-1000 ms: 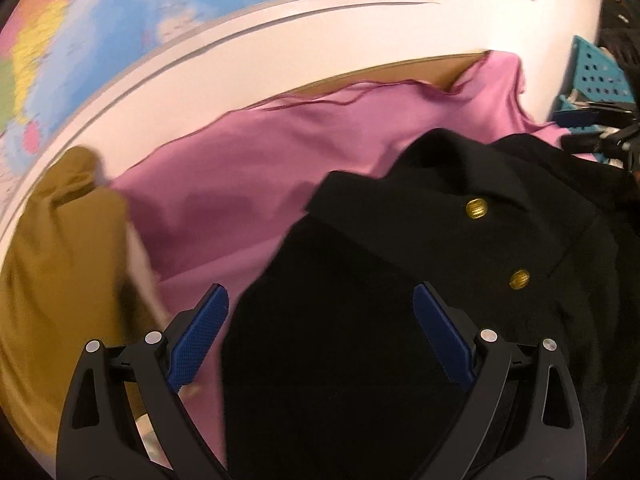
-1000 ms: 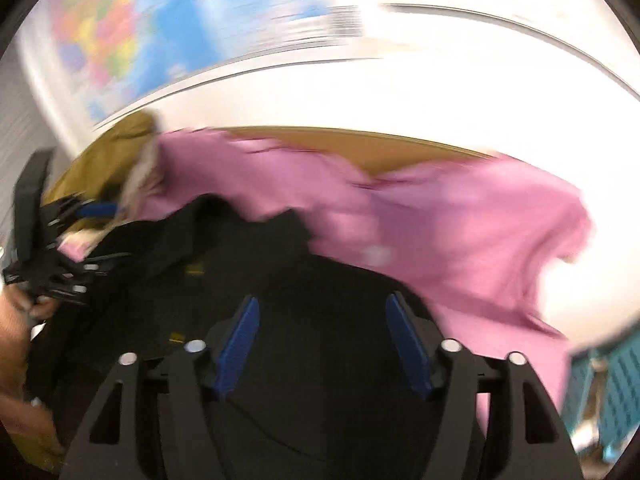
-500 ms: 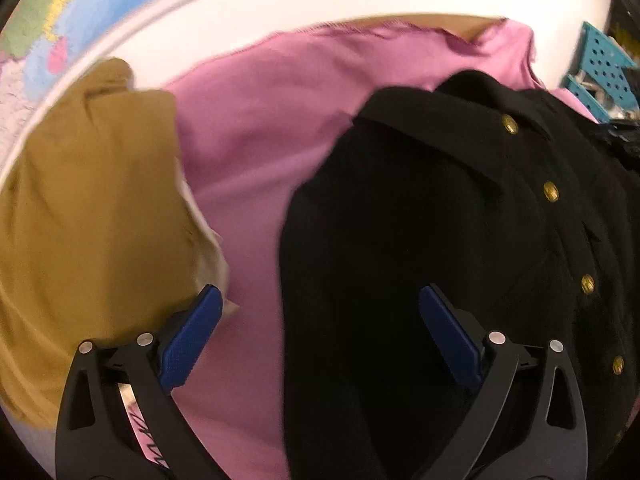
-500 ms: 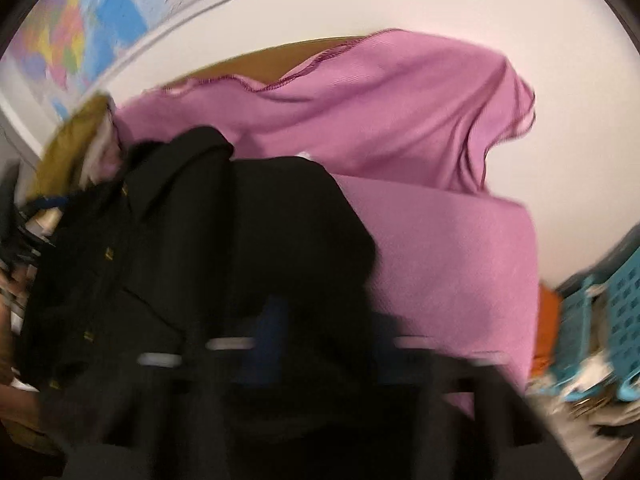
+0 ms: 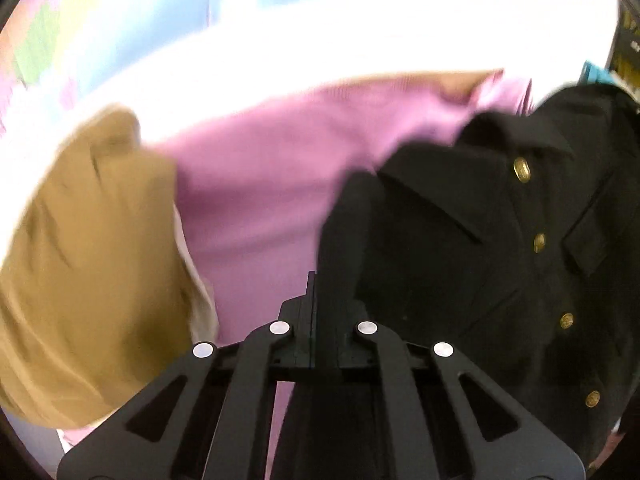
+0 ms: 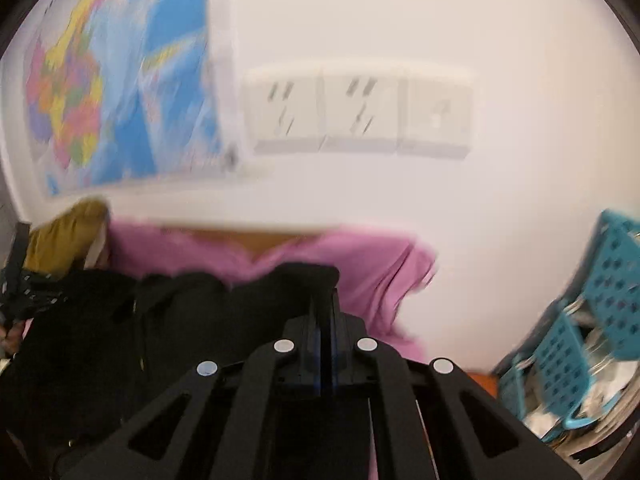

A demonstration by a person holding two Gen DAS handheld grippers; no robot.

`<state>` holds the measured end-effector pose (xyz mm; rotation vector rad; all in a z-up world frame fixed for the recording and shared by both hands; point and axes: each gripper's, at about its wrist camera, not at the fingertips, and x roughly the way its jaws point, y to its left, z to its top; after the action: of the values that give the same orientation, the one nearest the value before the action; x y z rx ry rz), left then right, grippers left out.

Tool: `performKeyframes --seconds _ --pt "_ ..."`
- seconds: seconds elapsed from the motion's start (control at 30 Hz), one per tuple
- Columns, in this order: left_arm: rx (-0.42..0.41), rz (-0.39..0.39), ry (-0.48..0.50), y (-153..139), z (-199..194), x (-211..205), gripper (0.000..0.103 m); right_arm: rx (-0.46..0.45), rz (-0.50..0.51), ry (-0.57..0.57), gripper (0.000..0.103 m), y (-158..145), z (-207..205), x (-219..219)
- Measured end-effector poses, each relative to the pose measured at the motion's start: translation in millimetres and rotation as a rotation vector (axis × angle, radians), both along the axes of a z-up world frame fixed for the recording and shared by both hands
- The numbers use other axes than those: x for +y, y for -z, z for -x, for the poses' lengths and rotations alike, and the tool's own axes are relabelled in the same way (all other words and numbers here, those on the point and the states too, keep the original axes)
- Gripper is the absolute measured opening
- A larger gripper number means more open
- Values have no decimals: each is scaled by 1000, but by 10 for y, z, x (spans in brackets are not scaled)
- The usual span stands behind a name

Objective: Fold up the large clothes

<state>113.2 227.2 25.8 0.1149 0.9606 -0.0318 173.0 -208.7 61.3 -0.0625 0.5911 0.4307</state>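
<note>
A black jacket (image 5: pixel 480 248) with gold buttons lies over a pink garment (image 5: pixel 272 184). My left gripper (image 5: pixel 316 292) is shut on the jacket's left edge. In the right wrist view my right gripper (image 6: pixel 324 308) is shut on the jacket's (image 6: pixel 180 320) other edge and holds it raised, with the pink garment (image 6: pixel 360 264) behind it. The left gripper (image 6: pixel 16 280) shows at the far left of that view.
A mustard-brown garment (image 5: pixel 88 264) lies at the left, also in the right wrist view (image 6: pixel 64 236). A wall with a map (image 6: pixel 112 80) and sockets (image 6: pixel 356 108) is close behind. Teal baskets (image 6: pixel 592 320) stand at the right.
Both grippers went from open to shut on the black jacket's edges. The right gripper has lifted, its view swinging up to the wall.
</note>
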Motion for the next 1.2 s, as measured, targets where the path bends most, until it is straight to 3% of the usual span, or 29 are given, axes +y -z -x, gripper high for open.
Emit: performKeyframes --seconds 0.07,0.13,0.2,0.27,0.37,0.4,0.5,0.53,0.6,0.67,0.7,0.8,0.87,1.0,1.07,1.2 --pt "-63 35 2 -191 -36 -51 5 10 -62 50 3 -60 -131 -160" --pt "-75 7 -11 -174 -125 -105 5 62 -54 82 3 114 -314 -183" --pt "-29 -2 -45 -4 -235 -77 5 152 59 84 4 439 -489 -59" --pt "45 -28 -91 299 -372 1 6 252 90 84 7 820 -628 12" --pt "121 -55 -121 630 -463 67 12 376 135 89 21 1218 -704 54" --pt "121 -65 -113 656 -452 61 17 386 135 77 34 1254 -686 46" --pt "101 -141 -135 599 -375 71 48 348 115 99 63 1126 -603 -113" --pt "104 -122 -137 562 -357 95 49 348 88 91 66 1079 -568 -169" --pt "87 -92 -149 433 -249 156 48 346 22 83 68 968 -423 -328" --pt "51 -66 -121 294 -95 154 60 348 -26 78 69 882 -235 -389" --pt "27 -45 -95 209 57 156 73 345 -55 63 69 835 -134 -428" --pt "-7 -34 -10 90 448 47 78 330 -120 -22 72 701 307 -473" --pt "-6 -20 26 57 662 -6 90 312 -133 -105 75 630 689 -405" --pt "14 32 58 173 1155 -15 95 353 -158 -261 79 725 1307 -224" --pt "50 58 77 280 1349 -50 97 381 -142 -289 80 839 1518 -130" --pt "123 23 53 550 1625 -15 97 417 -67 -285 80 1087 1795 47"
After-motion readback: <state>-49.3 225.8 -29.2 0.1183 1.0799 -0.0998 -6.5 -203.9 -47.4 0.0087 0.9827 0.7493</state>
